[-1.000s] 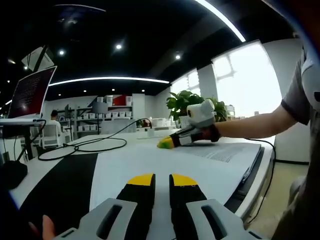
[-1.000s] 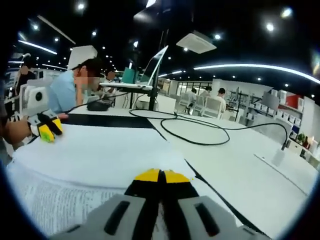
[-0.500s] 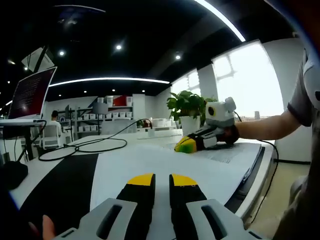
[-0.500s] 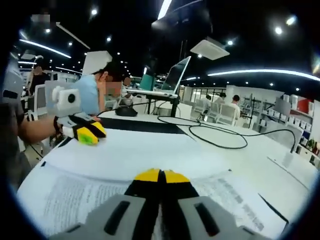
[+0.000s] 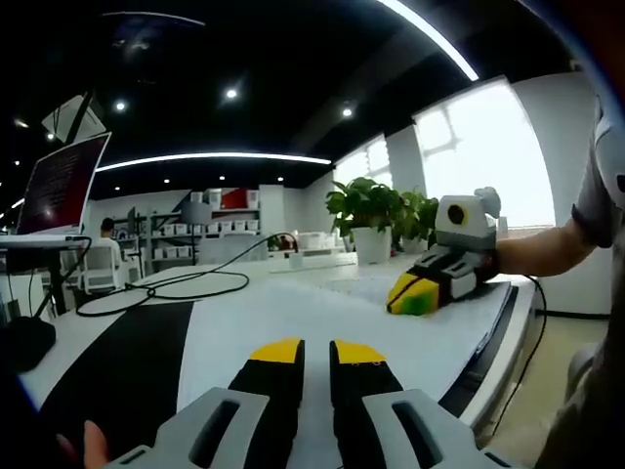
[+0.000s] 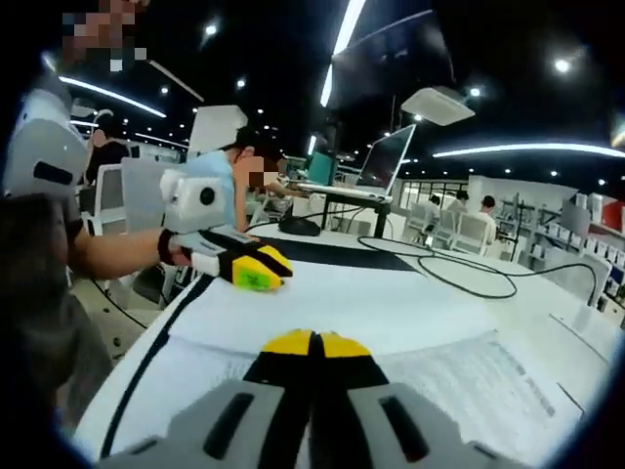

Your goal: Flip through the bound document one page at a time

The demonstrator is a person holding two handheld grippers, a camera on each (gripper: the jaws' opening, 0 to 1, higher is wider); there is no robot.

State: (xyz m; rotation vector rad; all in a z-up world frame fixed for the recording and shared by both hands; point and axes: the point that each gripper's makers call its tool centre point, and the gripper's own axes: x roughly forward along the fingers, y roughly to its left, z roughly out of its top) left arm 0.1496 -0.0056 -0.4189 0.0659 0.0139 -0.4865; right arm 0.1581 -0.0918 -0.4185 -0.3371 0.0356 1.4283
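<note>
Resting on document (image 6: 391, 322): both grippers (image 6: 312, 344) (image 5: 304, 352).

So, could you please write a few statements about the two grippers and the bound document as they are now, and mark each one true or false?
1. The right gripper has its jaws closed together over the bound document. True.
2. The left gripper has its jaws clamped tight with no gap. False: a narrow gap shows between them.
3. A black cable lies looped on the white table beyond the document. True.
4. The document's open page is blank. False: lines of printed text cover it.
5. A potted plant stands at the table's far end. True.
</note>
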